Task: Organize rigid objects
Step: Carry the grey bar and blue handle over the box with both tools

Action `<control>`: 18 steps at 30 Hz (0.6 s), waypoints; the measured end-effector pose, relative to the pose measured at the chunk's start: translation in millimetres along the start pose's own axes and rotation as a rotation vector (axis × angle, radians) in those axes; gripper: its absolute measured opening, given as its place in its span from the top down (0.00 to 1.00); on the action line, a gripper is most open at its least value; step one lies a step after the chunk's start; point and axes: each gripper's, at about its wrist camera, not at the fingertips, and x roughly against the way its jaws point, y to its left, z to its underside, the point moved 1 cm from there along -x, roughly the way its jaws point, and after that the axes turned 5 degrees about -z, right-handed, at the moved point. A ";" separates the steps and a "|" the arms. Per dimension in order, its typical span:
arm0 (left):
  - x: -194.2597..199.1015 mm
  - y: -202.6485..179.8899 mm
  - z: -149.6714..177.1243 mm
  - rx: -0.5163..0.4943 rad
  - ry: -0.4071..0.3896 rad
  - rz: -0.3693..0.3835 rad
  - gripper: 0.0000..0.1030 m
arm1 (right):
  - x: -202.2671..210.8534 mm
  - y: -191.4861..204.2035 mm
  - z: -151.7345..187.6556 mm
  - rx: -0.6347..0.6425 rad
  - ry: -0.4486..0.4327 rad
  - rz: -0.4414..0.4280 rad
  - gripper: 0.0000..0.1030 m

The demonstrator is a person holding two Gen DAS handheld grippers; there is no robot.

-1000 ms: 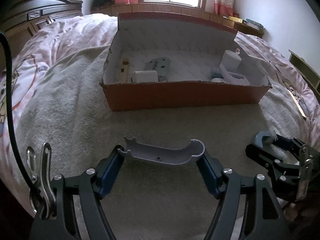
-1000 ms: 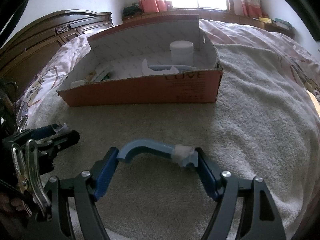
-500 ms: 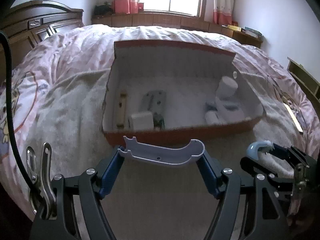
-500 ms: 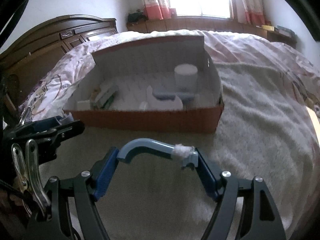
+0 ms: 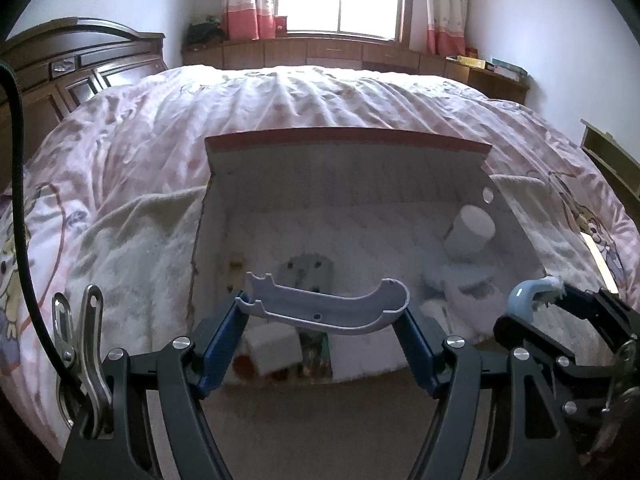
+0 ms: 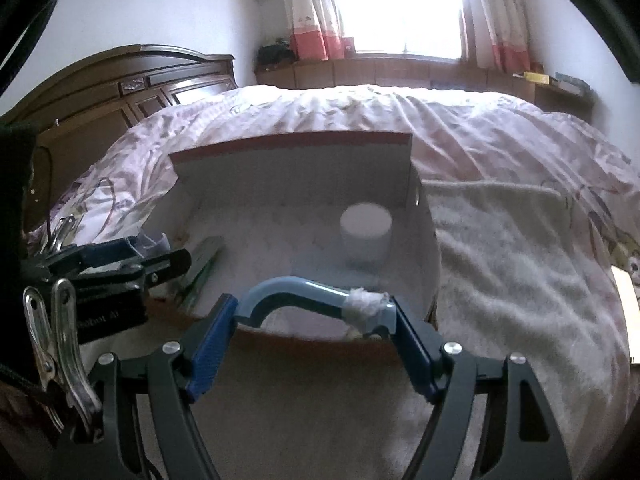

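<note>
My left gripper (image 5: pixel 322 314) is shut on a curved grey plastic shell (image 5: pixel 324 306), held over the front of the open orange cardboard box (image 5: pixel 348 136). My right gripper (image 6: pixel 314 312) is shut on a curved light-blue plastic piece (image 6: pixel 296 290) with white wadding at one end, held over the box's front right part; the box also shows in the right wrist view (image 6: pixel 292 144). Inside the box are a white round jar (image 5: pixel 470 234), a grey flat part (image 5: pixel 308 272), a small white block (image 5: pixel 276 346) and a white-and-blue piece (image 5: pixel 464 280). Each gripper shows at the edge of the other's view.
The box sits on a beige fleece blanket (image 6: pixel 500 248) over a pink patterned quilt (image 5: pixel 320 96). A dark wooden headboard (image 6: pixel 120 88) stands at the left. A window sill with curtains runs along the far wall.
Both grippers have risen and moved forward with their pieces, from low above the blanket in front of the box to over the box's front edge.
</note>
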 end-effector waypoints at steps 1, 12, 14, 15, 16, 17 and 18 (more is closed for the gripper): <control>-3.0 -0.8 -2.3 0.002 0.002 0.001 0.28 | -2.7 -2.0 -3.4 -0.003 -0.001 0.002 0.23; -32.4 -8.8 -11.9 -0.003 0.027 -0.013 0.28 | -24.6 -20.5 -19.3 -0.020 -0.006 0.032 0.23; -36.3 -9.3 -12.0 0.001 0.034 -0.016 0.28 | -27.9 -23.3 -19.4 -0.020 -0.001 0.034 0.23; -38.7 -9.2 -12.0 0.005 0.039 -0.016 0.28 | -29.3 -23.0 -19.3 -0.019 0.000 0.036 0.23; -41.2 -9.0 -11.5 0.011 0.048 -0.018 0.28 | -31.0 -23.5 -19.1 -0.017 0.003 0.038 0.23; -43.5 -9.1 -11.4 0.017 0.056 -0.018 0.28 | -32.7 -23.6 -18.8 -0.015 0.008 0.039 0.21; -45.3 -9.3 -12.0 0.018 0.058 -0.019 0.28 | -33.5 -22.7 -18.3 -0.011 0.008 0.042 0.20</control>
